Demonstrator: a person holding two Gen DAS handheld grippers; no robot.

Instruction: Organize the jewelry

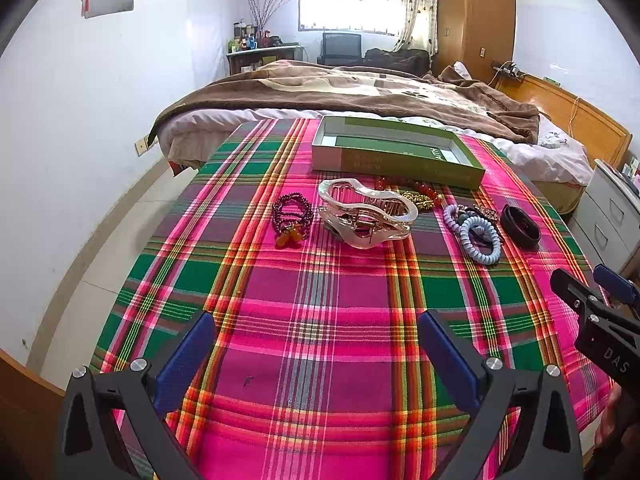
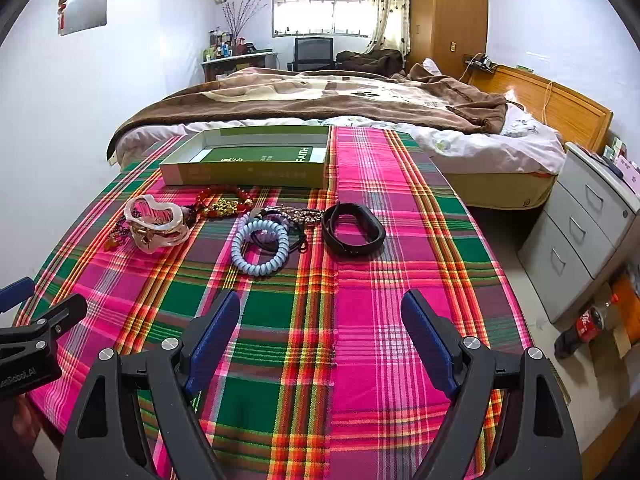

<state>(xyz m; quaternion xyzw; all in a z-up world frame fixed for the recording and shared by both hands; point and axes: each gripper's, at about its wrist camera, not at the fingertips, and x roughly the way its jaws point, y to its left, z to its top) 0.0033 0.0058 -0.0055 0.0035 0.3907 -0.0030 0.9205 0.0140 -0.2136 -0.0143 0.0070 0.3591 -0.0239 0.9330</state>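
Note:
A row of jewelry lies across the plaid tablecloth [image 1: 312, 320]. From left: a dark purple bead bracelet with orange pendants [image 1: 290, 216], a clear hair claw clip [image 1: 366, 212], red and gold beads [image 1: 420, 194], pale blue coil hair ties [image 1: 478, 240] and a black band [image 1: 520, 224]. Behind them sits an open green box [image 1: 394, 152]. My left gripper [image 1: 316, 344] is open and empty, well short of the clip. My right gripper [image 2: 320, 324] is open and empty, just short of the coil ties [image 2: 260, 248] and black band [image 2: 354, 230]. The box [image 2: 248, 162] is at the back left there.
A bed with a brown blanket [image 1: 360, 88] lies beyond the table. A grey drawer unit [image 2: 584, 236] stands to the right, with a cola bottle [image 2: 584, 326] on the floor beside it. A wooden wardrobe [image 2: 448, 12] is at the far wall.

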